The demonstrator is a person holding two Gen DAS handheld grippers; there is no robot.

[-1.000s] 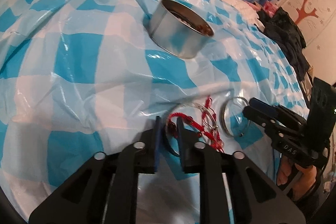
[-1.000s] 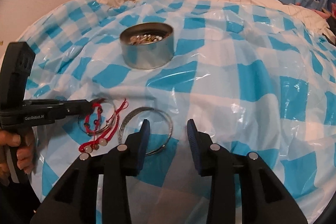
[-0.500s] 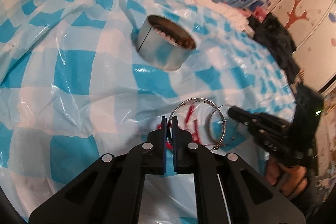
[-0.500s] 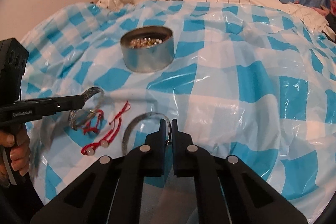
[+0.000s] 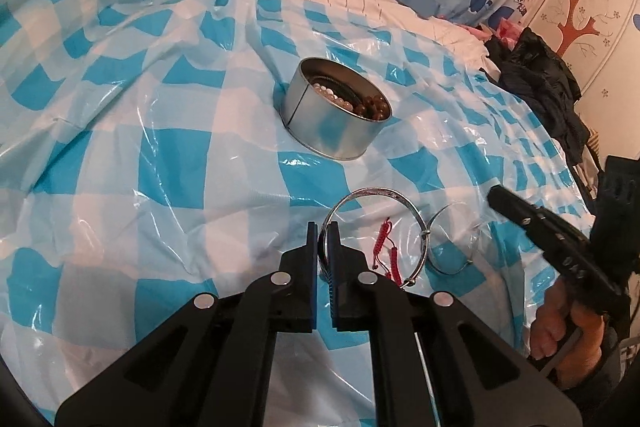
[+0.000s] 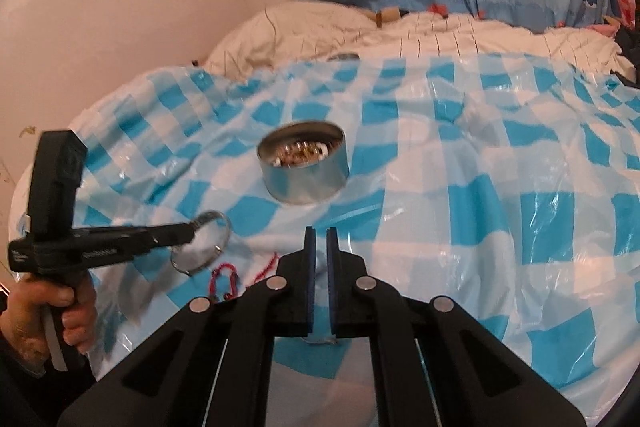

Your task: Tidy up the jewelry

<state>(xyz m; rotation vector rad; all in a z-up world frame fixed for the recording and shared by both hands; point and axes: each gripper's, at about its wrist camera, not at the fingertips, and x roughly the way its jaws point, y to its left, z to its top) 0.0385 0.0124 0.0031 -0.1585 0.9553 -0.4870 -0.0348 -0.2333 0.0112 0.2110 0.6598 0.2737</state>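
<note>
glossy plastic sheet [image 5: 168, 163], shiny metal tin [image 5: 332, 135], silver bangle [image 5: 376, 195].

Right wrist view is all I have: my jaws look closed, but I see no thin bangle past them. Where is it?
Observer: The left wrist view shows the thin wire bangle down at the cloth, below the right gripper tip and seemingly apart from it.
Operator: What's beside it?
Observer: A red string bracelet lies flat just left of it, framed by the silver bangle that the left gripper pinches.
Operator: The tin's contents are blurred here.
Observer: The tin holds white beads and brown beads.
</note>
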